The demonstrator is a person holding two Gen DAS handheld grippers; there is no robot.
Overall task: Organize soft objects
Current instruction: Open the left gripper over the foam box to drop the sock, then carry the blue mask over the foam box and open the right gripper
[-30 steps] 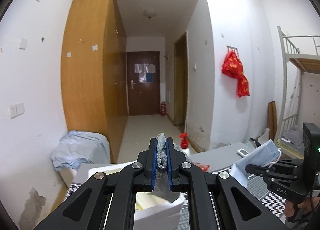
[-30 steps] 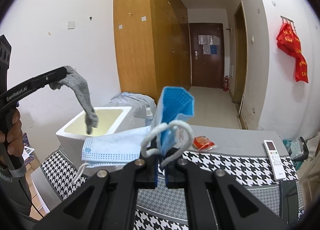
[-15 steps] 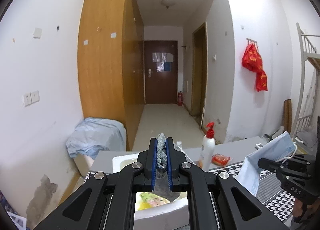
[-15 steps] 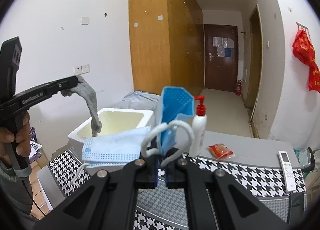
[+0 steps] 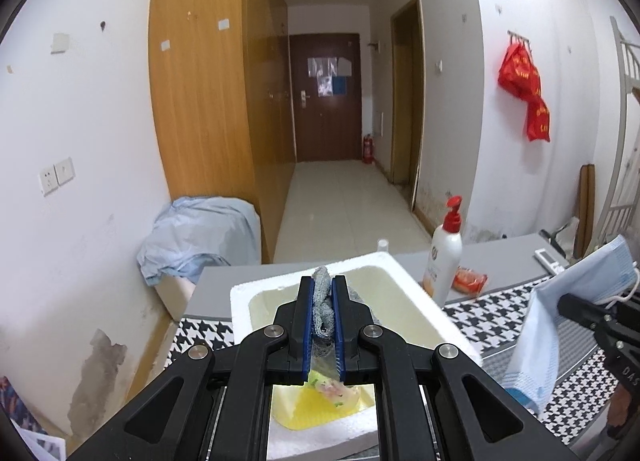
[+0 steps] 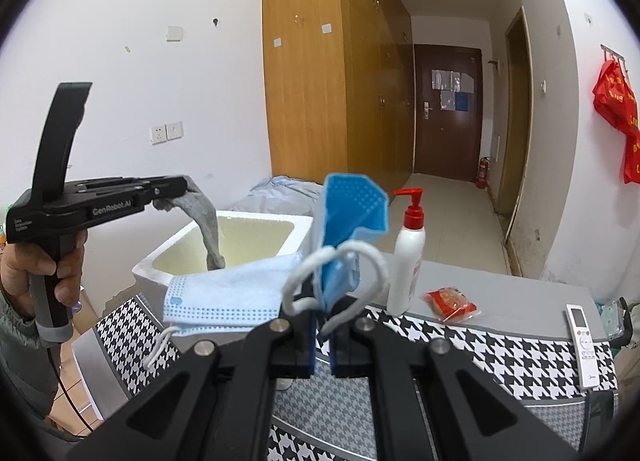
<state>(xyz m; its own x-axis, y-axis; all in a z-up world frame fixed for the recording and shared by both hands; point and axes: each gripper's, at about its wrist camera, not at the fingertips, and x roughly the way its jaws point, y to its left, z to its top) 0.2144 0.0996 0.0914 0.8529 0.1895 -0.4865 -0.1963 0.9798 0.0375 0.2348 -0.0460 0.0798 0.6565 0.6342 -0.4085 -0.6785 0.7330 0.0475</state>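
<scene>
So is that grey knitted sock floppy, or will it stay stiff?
Probably floppy: the grey knitted sock droops from the left gripper into the white foam box. Likely light too, since it hangs from one pinched end. It looks bunched between the fingers.

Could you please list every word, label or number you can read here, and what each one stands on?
"GenRobot.AI": side of the left gripper.
"DAS": body of the right gripper, possibly cut off.
Lotion bottle label, remote control buttons, red hanging bags, door papers: too small or blurred.

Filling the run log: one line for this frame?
left gripper: shut on grey sock, over foam box | right gripper: shut on blue mask
</scene>
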